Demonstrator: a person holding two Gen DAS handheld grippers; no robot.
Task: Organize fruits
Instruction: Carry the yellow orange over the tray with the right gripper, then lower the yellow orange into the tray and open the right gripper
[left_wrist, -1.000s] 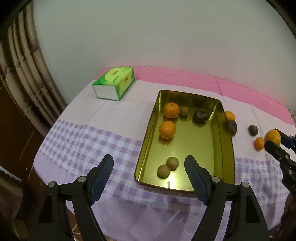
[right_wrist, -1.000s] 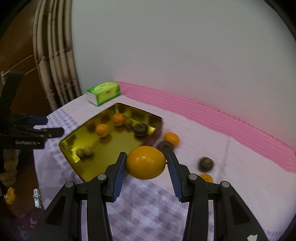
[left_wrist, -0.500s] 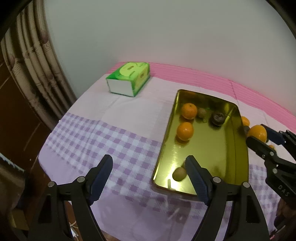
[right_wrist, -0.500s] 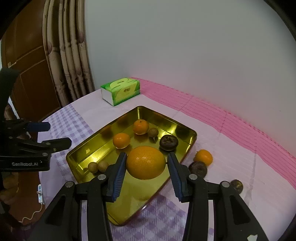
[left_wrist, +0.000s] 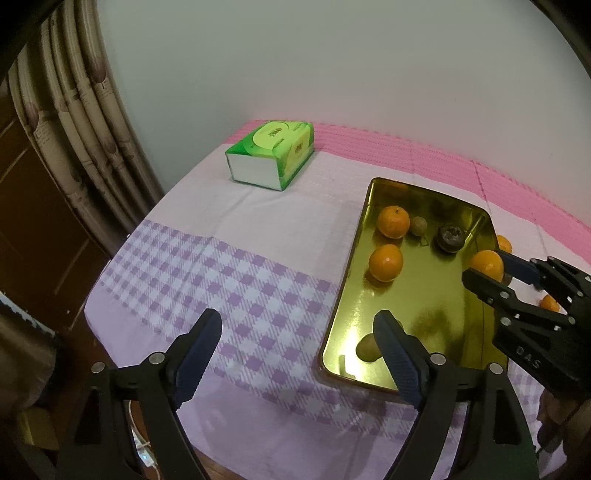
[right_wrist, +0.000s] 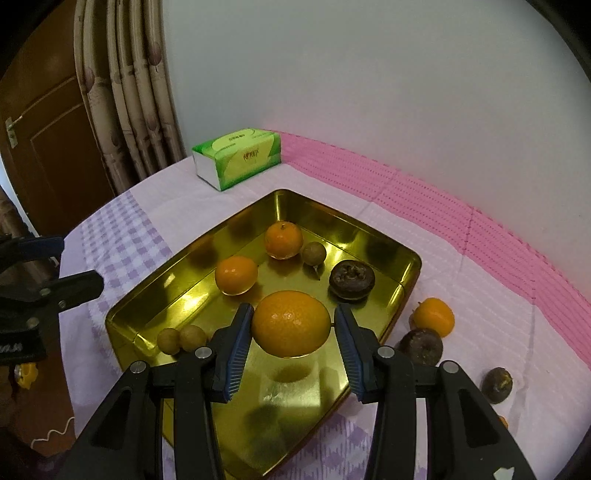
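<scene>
My right gripper (right_wrist: 292, 338) is shut on a large orange (right_wrist: 291, 323) and holds it above the middle of the gold tray (right_wrist: 412, 258). The tray holds two small oranges (right_wrist: 236, 275), a dark round fruit (right_wrist: 351, 278) and several small brown fruits (right_wrist: 314, 253). The held orange also shows in the left wrist view (left_wrist: 487, 265), above the tray's right side (left_wrist: 362, 214). My left gripper (left_wrist: 297, 341) is open and empty over the tablecloth, left of the tray's near corner.
A green tissue box (right_wrist: 238, 157) stands at the back left of the table. Outside the tray's right side lie a small orange (right_wrist: 433, 316) and two dark fruits (right_wrist: 421, 347). Curtain and wooden door are at left.
My right gripper has carried the orange from beside the tray to above its middle. My left gripper has moved left, off the tray.
</scene>
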